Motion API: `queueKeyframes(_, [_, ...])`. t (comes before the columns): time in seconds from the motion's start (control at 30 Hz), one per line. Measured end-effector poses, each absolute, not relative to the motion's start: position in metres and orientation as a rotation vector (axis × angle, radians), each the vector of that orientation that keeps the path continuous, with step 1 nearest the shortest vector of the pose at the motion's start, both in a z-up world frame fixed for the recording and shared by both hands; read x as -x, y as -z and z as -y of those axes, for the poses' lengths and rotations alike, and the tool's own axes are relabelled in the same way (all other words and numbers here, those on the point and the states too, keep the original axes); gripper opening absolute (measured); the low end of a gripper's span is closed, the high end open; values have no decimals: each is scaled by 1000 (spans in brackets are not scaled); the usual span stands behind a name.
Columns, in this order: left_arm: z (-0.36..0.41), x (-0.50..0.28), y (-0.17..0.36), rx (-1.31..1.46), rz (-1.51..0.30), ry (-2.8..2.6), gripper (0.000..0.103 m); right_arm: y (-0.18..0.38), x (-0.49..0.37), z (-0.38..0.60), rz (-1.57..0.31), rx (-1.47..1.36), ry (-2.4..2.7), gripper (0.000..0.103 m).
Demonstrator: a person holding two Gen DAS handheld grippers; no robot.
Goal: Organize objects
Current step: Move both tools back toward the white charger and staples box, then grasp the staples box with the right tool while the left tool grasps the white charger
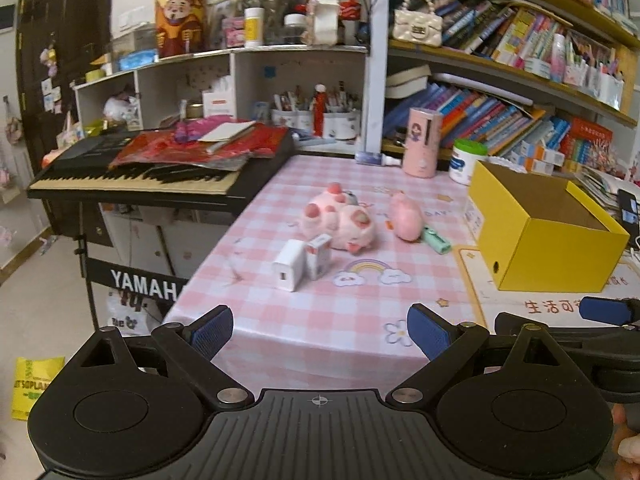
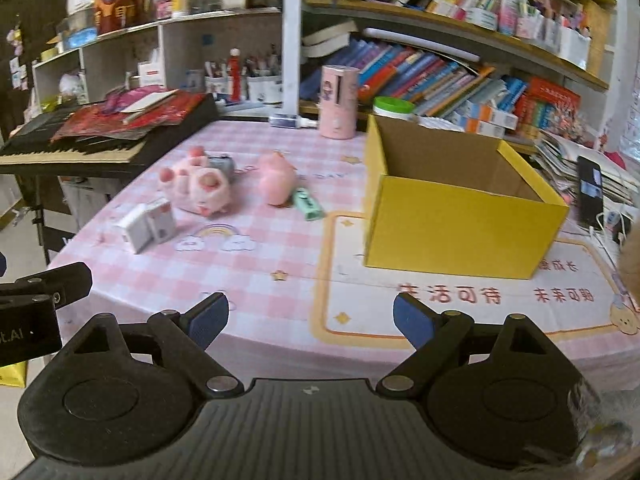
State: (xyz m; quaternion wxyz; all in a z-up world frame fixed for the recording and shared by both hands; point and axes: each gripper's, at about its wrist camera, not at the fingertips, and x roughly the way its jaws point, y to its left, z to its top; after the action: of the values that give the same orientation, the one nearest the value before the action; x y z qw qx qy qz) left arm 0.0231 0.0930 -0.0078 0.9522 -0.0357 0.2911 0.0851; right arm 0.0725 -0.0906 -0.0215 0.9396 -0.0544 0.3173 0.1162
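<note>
On the pink checked tablecloth (image 1: pixel 320 320) lie a pink plush toy (image 1: pixel 340 220) (image 2: pixel 198 188), a smaller pink figure (image 1: pixel 406 216) (image 2: pixel 276 178), a mint green item (image 1: pixel 436 240) (image 2: pixel 308 204) and two small white boxes (image 1: pixel 304 264) (image 2: pixel 148 228). An open, empty yellow box (image 1: pixel 540 232) (image 2: pixel 456 208) stands to their right. My left gripper (image 1: pixel 320 332) is open over the table's near edge, short of the white boxes. My right gripper (image 2: pixel 312 320) is open too, nothing between its blue pads, in front of the yellow box.
A Yamaha keyboard (image 1: pixel 132 172) piled with red papers juts beside the table's left edge. A pink cylinder (image 1: pixel 422 142) and a white tub (image 1: pixel 466 160) stand at the back. Bookshelves (image 1: pixel 520 80) fill the wall behind. A phone (image 2: pixel 590 192) lies at the right.
</note>
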Motion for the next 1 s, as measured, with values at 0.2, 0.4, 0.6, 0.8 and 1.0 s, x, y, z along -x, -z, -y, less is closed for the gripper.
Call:
queueKeyframes(0.2, [-110, -15, 9, 88, -595, -178, 96, 20, -63, 71, -647, 116, -257, 89])
queueKeyframes(0.4, [-118, -19, 13, 105, -602, -170, 96, 21, -62, 60, -657, 129, -259, 89])
queueKeyframes(0.6, [-126, -35, 22, 128, -626, -169, 95, 27, -75, 56, -681, 137, -258, 88])
queueKeyframes(0.8, [-136, -60, 26, 131, -636, -192, 94, 34, -103, 43, -700, 139, -299, 83])
queueKeyframes(1.0, [-151, -86, 27, 162, -644, -247, 94, 34, -141, 23, -700, 153, -387, 72])
